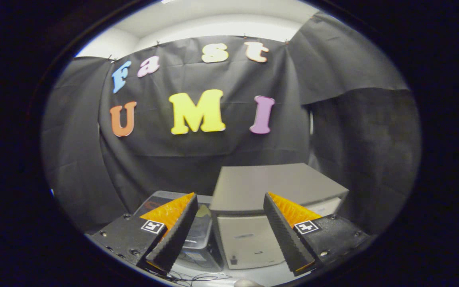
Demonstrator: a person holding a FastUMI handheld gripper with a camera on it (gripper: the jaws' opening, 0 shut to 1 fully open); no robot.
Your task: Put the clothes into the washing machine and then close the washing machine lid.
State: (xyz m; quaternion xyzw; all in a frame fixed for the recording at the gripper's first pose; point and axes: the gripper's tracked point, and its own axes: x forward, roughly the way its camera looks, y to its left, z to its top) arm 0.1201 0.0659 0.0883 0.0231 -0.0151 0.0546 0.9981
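- Bin of clear plastic is sitting beyond the claw's left finger, something yellow and something reddish showing through its wall; whether these are the clothes is not clear.
- Claw is hovering released, fingers spread wide apart and gripping nothing, the gap between them framing the machine's front.
- Washing machine, a pale box, is standing just right of the bin, its flat grey lid lying down across the top.
- Tabletop is carrying both, a thin dark cable trailing near the fingertips.
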